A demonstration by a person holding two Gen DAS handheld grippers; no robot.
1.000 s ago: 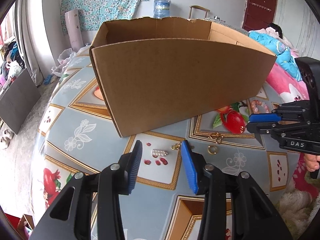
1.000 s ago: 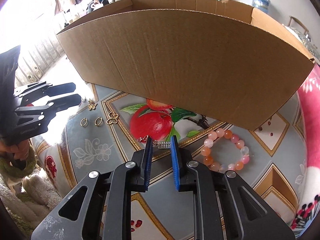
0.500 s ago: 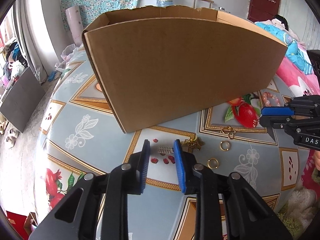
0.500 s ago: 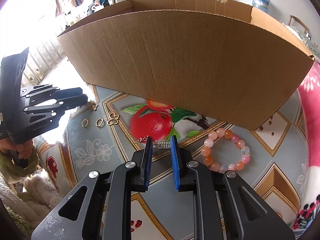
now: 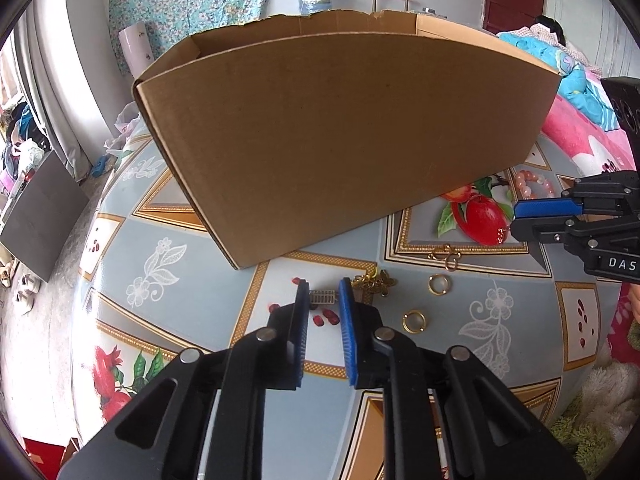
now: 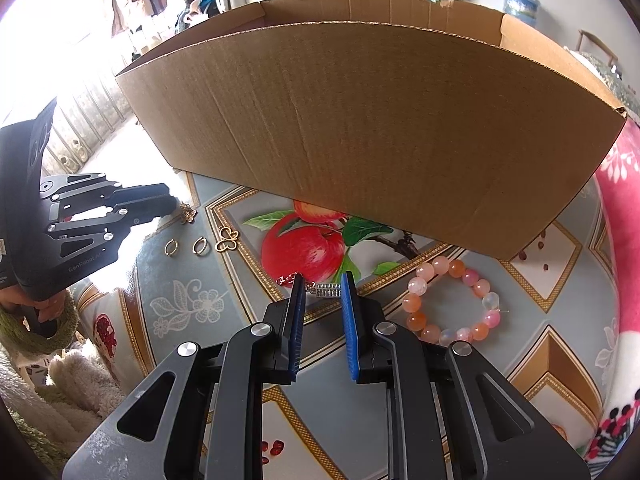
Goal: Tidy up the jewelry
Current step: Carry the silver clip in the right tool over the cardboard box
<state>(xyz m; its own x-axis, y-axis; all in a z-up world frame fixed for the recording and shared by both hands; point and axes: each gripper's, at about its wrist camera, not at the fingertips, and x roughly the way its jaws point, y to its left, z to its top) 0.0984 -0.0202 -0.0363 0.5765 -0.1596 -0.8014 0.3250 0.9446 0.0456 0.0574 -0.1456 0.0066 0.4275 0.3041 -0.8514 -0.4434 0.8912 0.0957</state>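
A small silver clasp (image 5: 322,297) lies on the patterned tablecloth (image 5: 168,280) between the blue pads of my left gripper (image 5: 323,289). Its jaws are closing and the pads touch the clasp's two ends. My right gripper (image 6: 322,280) is shut on a second silver clasp (image 6: 329,291), whose thin chain with red bits trails left over the printed apple. Each gripper shows in the other's view: the right gripper (image 5: 515,221) at the right edge, the left gripper (image 6: 171,200) at the left. The large open cardboard box (image 5: 340,140) stands just behind both.
Right of the left gripper lie a gold flower charm (image 5: 374,283), two gold rings (image 5: 439,284) and a gold butterfly piece (image 5: 445,256). A pink and orange bead bracelet (image 6: 452,300) sits right of the right gripper. A pink blanket (image 6: 616,220) borders the table's right side.
My left gripper moved forward onto the silver clasp and its jaws narrowed from wide apart to the clasp's width. The right gripper stayed still with its grip unchanged.
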